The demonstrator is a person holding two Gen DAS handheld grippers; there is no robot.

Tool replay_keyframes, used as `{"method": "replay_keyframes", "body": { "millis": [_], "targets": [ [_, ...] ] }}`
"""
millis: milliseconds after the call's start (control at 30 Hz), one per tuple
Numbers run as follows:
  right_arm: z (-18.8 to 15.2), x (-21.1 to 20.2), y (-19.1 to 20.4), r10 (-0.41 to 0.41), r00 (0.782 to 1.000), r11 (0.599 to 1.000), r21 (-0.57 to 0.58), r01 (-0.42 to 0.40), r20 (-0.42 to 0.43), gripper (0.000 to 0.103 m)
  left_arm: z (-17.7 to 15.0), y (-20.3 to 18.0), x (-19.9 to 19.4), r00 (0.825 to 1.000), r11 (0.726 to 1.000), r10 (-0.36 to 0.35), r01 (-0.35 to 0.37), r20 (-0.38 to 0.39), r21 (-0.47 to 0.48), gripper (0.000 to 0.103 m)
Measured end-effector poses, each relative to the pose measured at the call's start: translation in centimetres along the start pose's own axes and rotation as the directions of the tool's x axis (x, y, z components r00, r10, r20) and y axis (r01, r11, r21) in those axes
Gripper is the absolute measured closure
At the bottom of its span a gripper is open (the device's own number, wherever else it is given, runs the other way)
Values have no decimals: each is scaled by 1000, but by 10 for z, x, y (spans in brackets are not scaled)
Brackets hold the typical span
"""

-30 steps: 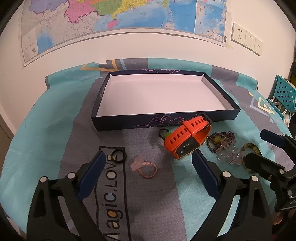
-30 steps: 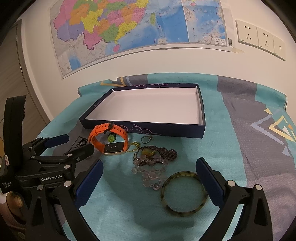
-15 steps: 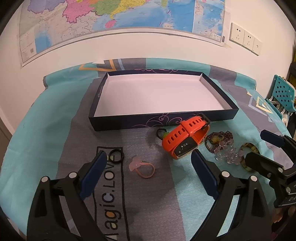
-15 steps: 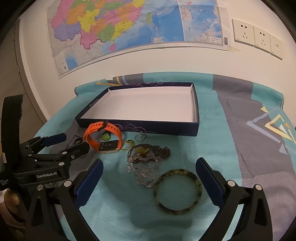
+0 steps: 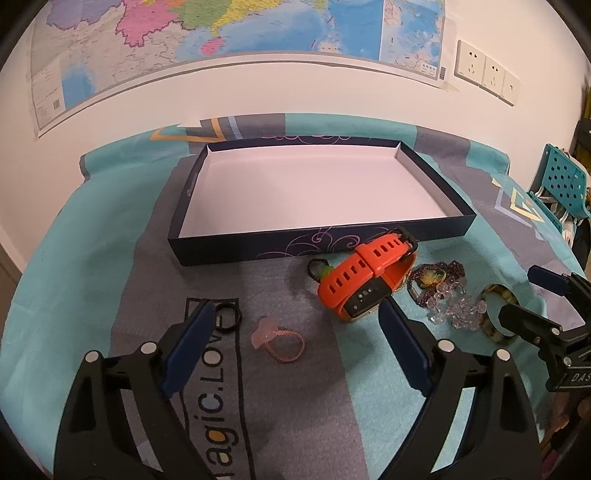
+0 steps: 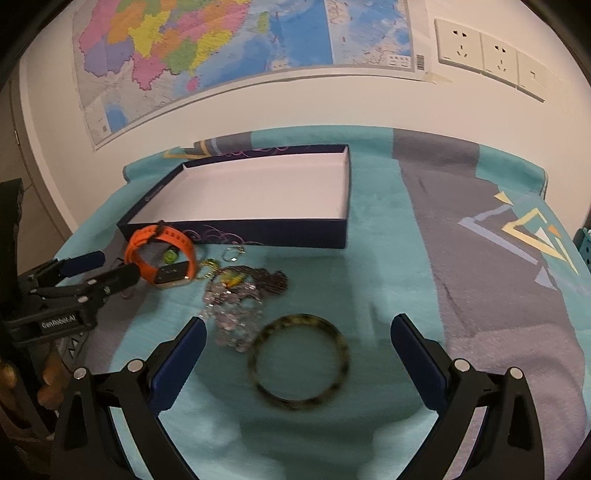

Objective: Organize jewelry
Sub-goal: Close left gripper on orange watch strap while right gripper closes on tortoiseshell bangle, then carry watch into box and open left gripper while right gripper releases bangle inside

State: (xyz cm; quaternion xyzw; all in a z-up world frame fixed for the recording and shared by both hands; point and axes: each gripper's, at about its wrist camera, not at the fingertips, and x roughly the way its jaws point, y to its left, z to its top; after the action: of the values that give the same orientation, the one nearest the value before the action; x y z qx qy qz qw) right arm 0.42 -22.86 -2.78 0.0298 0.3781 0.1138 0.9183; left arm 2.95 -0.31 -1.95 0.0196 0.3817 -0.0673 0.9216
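An empty dark blue tray [image 5: 424,236] [image 6: 295,232] lies on the cloth. In front of it lie an orange watch [image 5: 365,280] [image 6: 162,254], a bead pile [image 5: 448,295] [image 6: 240,295], a tortoiseshell bangle [image 6: 299,362] [image 5: 495,317], a pink ring [image 5: 280,338] and a black ring [image 5: 229,315]. My left gripper [image 5: 295,325] is open and empty, with the pink ring between its fingers. My right gripper [image 6: 295,336] is open and empty, with the bangle between its fingers.
A teal and grey patterned cloth [image 6: 461,258] covers the table. The wall with a map [image 5: 229,33] and sockets [image 6: 484,55] stands right behind it. A teal chair [image 5: 561,184] stands at the right. A small hoop [image 6: 232,253] lies by the tray.
Both grippers have moved forward, closer to the jewelry. The bangle now sits between the right fingers. Both stay open and nothing on the cloth has moved.
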Motion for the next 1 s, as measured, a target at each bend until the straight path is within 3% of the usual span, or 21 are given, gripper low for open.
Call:
{"method": "replay_keyframes", "body": {
  "millis": [133,233,333,400,467,533,733,767,1000],
  "targets": [
    [-1,0,-7,-15,1000,1000,-3,15,-13,7,2,-1,2,1000,1000,-4,4,-1,12,20],
    [-2,1,-13,-14,999,1000,-1,14,-31,14,4,-1,4,1000,1000,-6,6,-5,17,22],
    [-3,6,-17,-24,998,1000,-8,24,-61,26,6,-2,8,1000,1000,-5,6,-7,28,24],
    [-4,10,-19,-14,997,1000,-4,13,-82,44,8,-3,10,1000,999,-11,11,-15,31,30],
    [-5,14,-20,-16,995,1000,-15,14,-95,48,9,-3,14,1000,999,-13,14,-25,34,34],
    [-5,16,-17,-25,995,999,-41,21,-97,53,11,-2,17,1000,999,-10,11,-30,36,42],
    [-2,19,-17,-16,994,997,-72,8,-109,93,14,-1,24,998,999,-36,38,-49,39,84],
    [-1,19,-18,-13,994,997,-72,5,-111,95,15,-1,25,998,998,-46,48,-52,38,91],
    [7,8,-18,16,995,996,-86,-25,-98,97,24,4,17,991,992,-121,123,-53,28,93]
  ]
}}
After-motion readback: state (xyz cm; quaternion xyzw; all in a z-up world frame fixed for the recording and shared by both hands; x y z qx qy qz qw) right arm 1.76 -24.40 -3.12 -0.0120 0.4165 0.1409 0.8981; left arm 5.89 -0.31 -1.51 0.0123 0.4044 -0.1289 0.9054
